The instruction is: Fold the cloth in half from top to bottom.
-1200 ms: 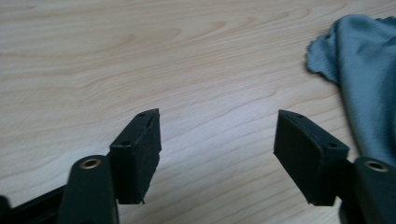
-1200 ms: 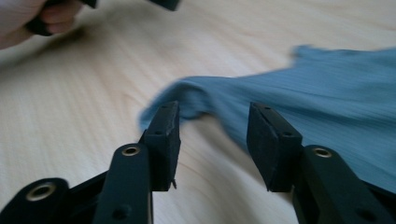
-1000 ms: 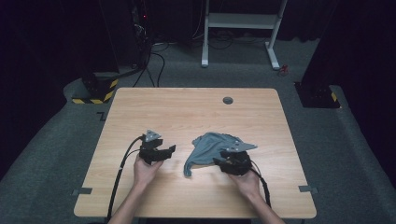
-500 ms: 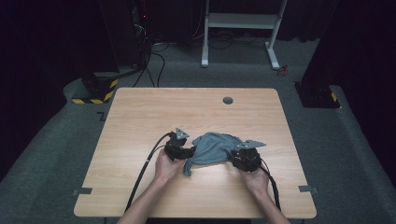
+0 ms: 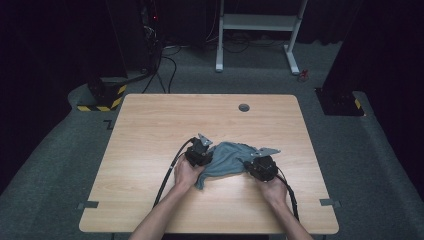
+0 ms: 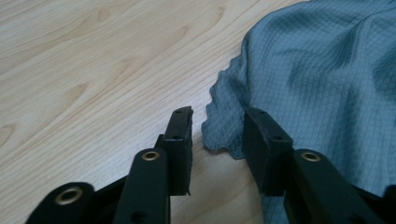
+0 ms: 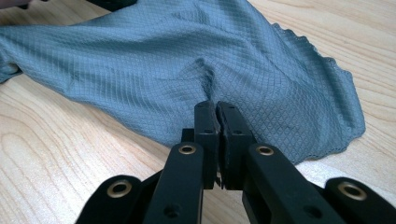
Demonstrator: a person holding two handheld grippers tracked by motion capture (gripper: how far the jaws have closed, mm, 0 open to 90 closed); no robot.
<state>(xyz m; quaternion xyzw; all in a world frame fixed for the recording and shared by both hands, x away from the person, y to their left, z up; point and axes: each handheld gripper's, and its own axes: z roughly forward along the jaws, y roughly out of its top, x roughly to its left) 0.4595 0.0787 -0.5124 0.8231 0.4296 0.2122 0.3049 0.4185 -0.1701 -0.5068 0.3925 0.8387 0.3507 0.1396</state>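
Observation:
A grey-blue waffle-weave cloth (image 5: 227, 159) lies rumpled on the wooden table (image 5: 150, 130), a little right of its middle. My left gripper (image 5: 200, 152) is at the cloth's left edge. In the left gripper view it (image 6: 218, 116) is open, and the scalloped edge of the cloth (image 6: 322, 70) lies between the two jaws. My right gripper (image 5: 261, 166) is at the cloth's right end. In the right gripper view it (image 7: 215, 106) is shut on the cloth (image 7: 154, 60), which puckers just beyond the jaw tips.
A round cable hole (image 5: 244, 107) sits near the table's far edge. Black cables trail from both grippers over the front edge. Beyond the table stand a white desk frame (image 5: 260, 22) and a yellow-and-black striped base (image 5: 102, 97) on the grey carpet.
My left gripper has moved right across the table to the cloth's left edge. My right gripper has shifted slightly right with the cloth, which is now drawn out between them.

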